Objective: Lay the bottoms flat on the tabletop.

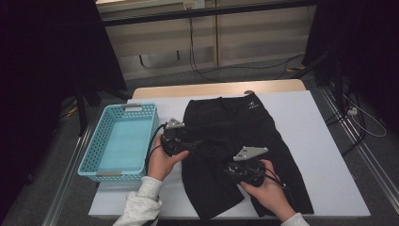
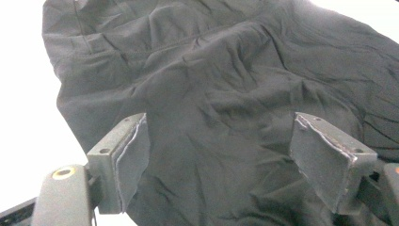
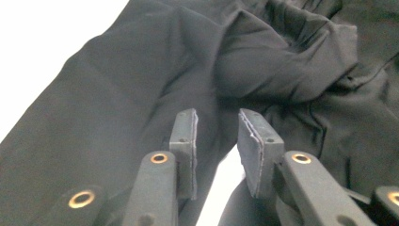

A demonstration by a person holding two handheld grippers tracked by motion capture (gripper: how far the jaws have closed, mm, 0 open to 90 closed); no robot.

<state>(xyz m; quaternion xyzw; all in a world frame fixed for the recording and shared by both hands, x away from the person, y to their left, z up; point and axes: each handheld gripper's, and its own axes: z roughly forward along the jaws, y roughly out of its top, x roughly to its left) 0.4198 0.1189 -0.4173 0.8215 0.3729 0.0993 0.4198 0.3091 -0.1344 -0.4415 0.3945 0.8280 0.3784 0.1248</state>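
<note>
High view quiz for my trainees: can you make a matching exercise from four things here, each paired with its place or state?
Things:
1. black shorts
2. basket
3. left tongs
4. right tongs

Places or states:
A. turquoise, at the table's left edge
B. wide open over dark cloth
C. spread on the white table cover
D. a narrow gap, nothing pinched

Pairs: 1-C, 2-A, 3-B, 4-D

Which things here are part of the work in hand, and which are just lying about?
Part of the work:
- black shorts, spread on the white table cover
- left gripper, open over the shorts
- right gripper, open, no cloth between its pads

Lying about:
- blue basket, beside the shorts
- cables on the floor behind
</note>
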